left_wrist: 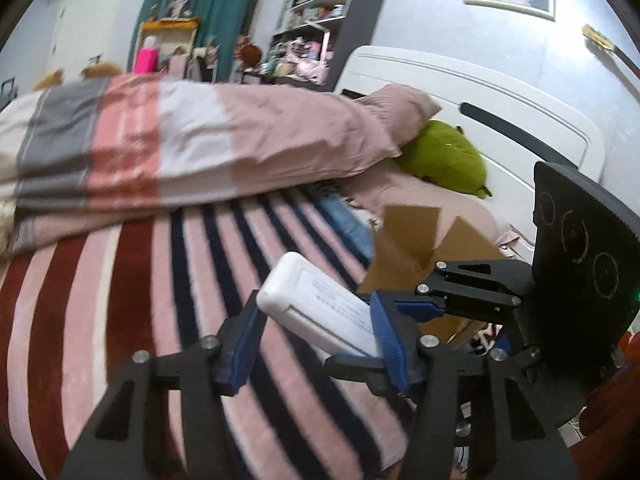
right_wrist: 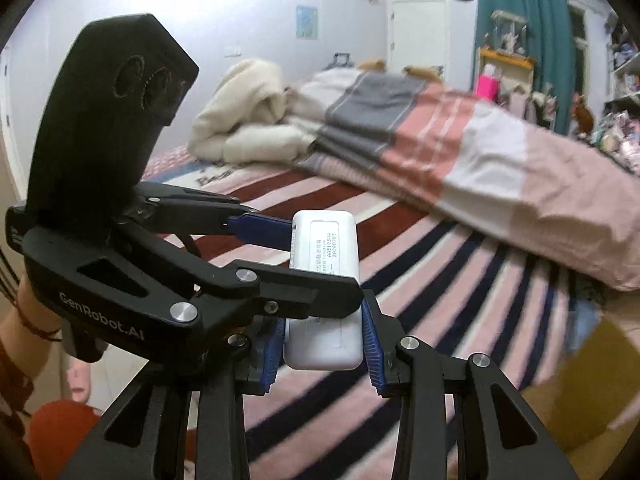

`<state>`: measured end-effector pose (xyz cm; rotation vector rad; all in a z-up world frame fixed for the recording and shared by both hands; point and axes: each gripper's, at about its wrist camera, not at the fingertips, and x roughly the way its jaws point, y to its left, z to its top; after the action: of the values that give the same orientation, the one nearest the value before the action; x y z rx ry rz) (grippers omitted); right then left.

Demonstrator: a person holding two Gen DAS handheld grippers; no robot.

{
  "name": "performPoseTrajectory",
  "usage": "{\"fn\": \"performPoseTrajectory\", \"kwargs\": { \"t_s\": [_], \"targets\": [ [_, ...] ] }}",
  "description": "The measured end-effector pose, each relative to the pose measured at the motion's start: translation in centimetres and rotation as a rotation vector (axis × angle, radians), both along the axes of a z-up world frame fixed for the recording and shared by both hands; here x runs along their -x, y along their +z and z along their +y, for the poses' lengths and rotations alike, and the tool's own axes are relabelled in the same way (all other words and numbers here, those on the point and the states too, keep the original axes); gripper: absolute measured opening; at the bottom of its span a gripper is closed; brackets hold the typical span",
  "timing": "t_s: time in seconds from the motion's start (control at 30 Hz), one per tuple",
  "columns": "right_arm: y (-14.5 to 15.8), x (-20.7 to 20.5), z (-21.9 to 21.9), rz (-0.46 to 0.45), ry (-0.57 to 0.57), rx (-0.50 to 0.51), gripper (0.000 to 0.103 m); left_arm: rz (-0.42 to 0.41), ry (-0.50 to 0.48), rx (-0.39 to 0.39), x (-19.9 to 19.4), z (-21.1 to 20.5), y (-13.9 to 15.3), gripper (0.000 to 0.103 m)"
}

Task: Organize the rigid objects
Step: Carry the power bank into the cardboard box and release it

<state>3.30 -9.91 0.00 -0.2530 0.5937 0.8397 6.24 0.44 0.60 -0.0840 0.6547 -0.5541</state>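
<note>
White power bank held above the striped bed, clamped by both right gripper and left gripper, cardboard box right, folded quilt far.

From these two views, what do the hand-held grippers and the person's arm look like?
Both tools are matte black, with linked bars joined by silver round bolts and blue ribbed pads on the fingers. The left hand-held gripper has a tall black block with engraved circles and white "GenRobot.AI" lettering. The right hand-held gripper looks the same. The person's wrist wears a thin red string.
</note>
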Motion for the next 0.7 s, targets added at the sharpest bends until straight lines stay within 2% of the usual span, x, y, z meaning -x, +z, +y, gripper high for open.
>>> {"fn": "performPoseTrajectory", "kwargs": {
  "t_s": [0.27, 0.43, 0.63, 0.67, 0.7],
  "targets": [
    [1.3, -0.1, -8.5, -0.013, -0.143, -0.018, 0.031, 0.001, -0.129, -0.068, -2.6, -9.4, 1.9, 0.045],
    [1.3, -1.2, -13.1, 0.013, -0.234, -0.003, 0.031, 0.037, -0.198, -0.093, -4.5, -14.1, 1.9, 0.045],
    [0.5, -2.9, -16.1, 0.067, -0.309, 0.035, 0.031, 0.083, -0.23, -0.138, -6.0, -17.9, 1.1, 0.045],
    [0.3, -3.2, -16.6, 0.077, -0.321, 0.041, 0.031, 0.086, -0.232, -0.151, -6.1, -18.4, 0.9, 0.049],
    [0.2, -3.4, -16.9, 0.087, -0.33, 0.053, 0.031, 0.086, -0.234, -0.166, -6.1, -18.7, 0.8, 0.06]
  ]
}}
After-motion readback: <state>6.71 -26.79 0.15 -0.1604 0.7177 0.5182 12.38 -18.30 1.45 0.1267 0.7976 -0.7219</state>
